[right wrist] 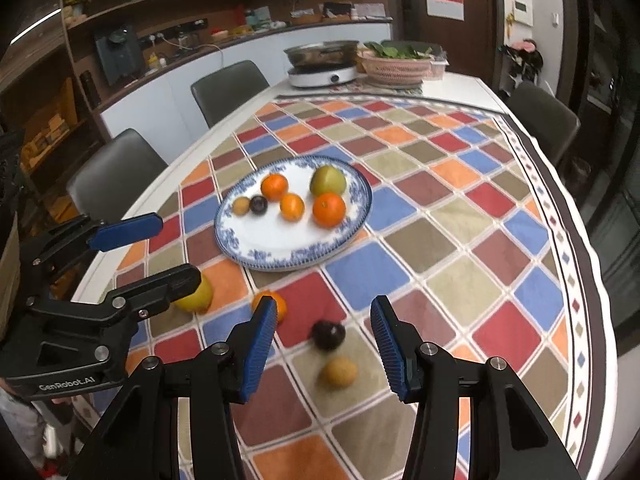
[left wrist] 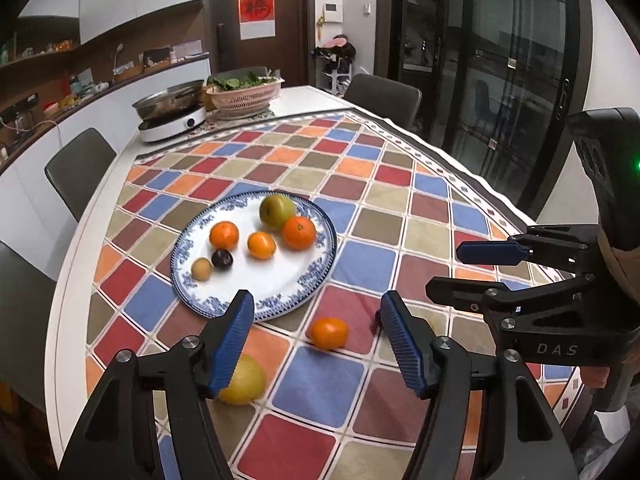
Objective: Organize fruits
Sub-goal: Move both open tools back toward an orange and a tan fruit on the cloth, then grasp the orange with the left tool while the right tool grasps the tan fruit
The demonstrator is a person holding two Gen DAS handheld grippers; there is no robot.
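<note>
Your left gripper (left wrist: 318, 344) hangs over the checkered tablecloth (left wrist: 360, 264) with its jaws apart and nothing between the blue pads; your right gripper (right wrist: 324, 344) also stands parted and empty, a little narrower. The blue-and-white plate (left wrist: 280, 304) sits mid-table holding a green apple (left wrist: 277, 209), three oranges, a dark plum (left wrist: 222, 258) and a small tan fruit (left wrist: 201, 269). Four fruits lie loose on the cloth near the plate's near rim, but neither camera gives you all of them cleanly. The left view shows the loose orange (left wrist: 329, 333) in the open and the yellow fruit (left wrist: 244, 380) partly behind your left finger, while the dark fruit is only a sliver at the right finger's edge. The right view shows that dark plum (right wrist: 329, 335) whole, and a small brown fruit (right wrist: 338, 372) just below it, which the left view does not show at all; there the loose orange is half hidden behind the finger. Each view catches the other gripper at its side edge. A pan (left wrist: 168, 98) and a basket of greens (left wrist: 244, 94) sit at the far end.
</note>
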